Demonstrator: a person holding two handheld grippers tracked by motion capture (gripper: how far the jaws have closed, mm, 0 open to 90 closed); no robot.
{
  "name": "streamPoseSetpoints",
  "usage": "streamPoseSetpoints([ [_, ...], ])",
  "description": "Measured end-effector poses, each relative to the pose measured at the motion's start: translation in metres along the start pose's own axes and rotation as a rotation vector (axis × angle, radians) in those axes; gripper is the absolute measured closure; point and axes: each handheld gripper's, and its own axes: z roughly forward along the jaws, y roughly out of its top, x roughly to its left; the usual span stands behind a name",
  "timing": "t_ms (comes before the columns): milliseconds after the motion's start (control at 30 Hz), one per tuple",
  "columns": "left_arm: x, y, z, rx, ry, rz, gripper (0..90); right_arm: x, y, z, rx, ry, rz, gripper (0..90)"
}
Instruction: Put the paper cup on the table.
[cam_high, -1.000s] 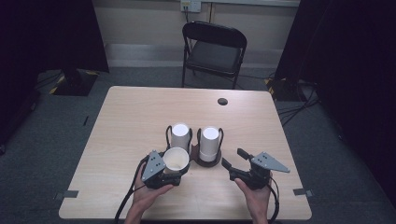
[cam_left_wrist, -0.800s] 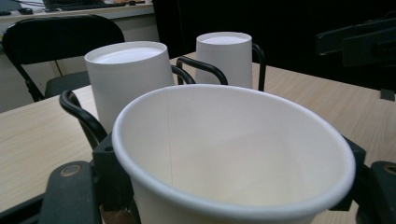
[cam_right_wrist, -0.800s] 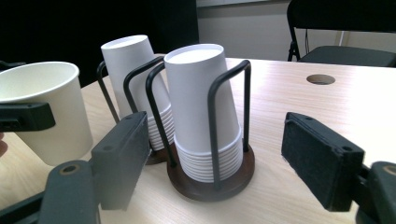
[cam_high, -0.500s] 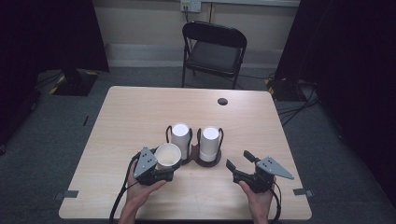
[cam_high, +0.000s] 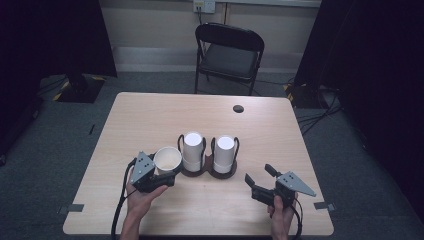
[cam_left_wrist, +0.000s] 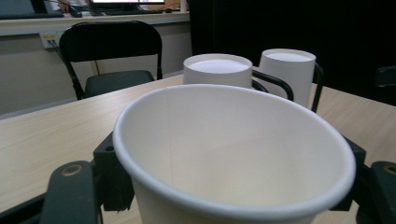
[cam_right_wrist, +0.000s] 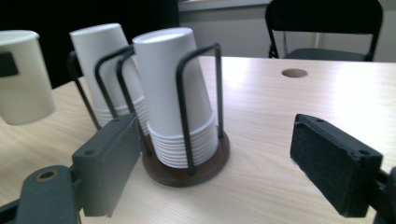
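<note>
A: Where's the paper cup (cam_high: 167, 159) right now?

B: In the left gripper (cam_high: 150, 175), mouth up, jaws closed on its sides below the rim. It sits near the table's (cam_high: 150, 120) front edge, toward the front-left corner, just beside the left stack of upturned cups (cam_high: 192, 150) in the wire cup holder (cam_high: 207, 170). From above I can't tell whether it's lifted off the wood or resting on it; the right gripper view shows it (cam_right_wrist: 21, 77) hanging clear of the surface.

A: And the other hand?

B: The right gripper (cam_high: 260, 182) is near the front edge toward the front-right corner, jaws spread wide with nothing between them, pointing at the right stack (cam_high: 224, 152).

A: What worries you from here?

B: Mainly the squeeze. It's thin paper, and the left gripper view shows the pads (cam_left_wrist: 112, 179) pressing on opposite sides of the wall. Too much pressure would likely oval or crease it; too little and it could slip or tip.

A: Anything with the holder?

B: The cup is close to the wire loops (cam_right_wrist: 198, 102). A careless swing could clip them and drag the base. And if the right jaws go for the nested stack, they might pinch several cups at once or tilt the whole holder.
</note>
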Motion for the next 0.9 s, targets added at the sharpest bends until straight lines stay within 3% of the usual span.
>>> streamPoseSetpoints([
  [467,0.026,0.012,0.004,-0.029,0.077,-0.032,24.2,-0.006,-0.017,0.004,-0.005,-0.101,-0.023,15.2],
  [900,0.05,0.017,0.014,-0.024,0.144,-0.042,24.0,-0.01,-0.033,0.007,-0.023,-0.142,-0.016,15.2],
])
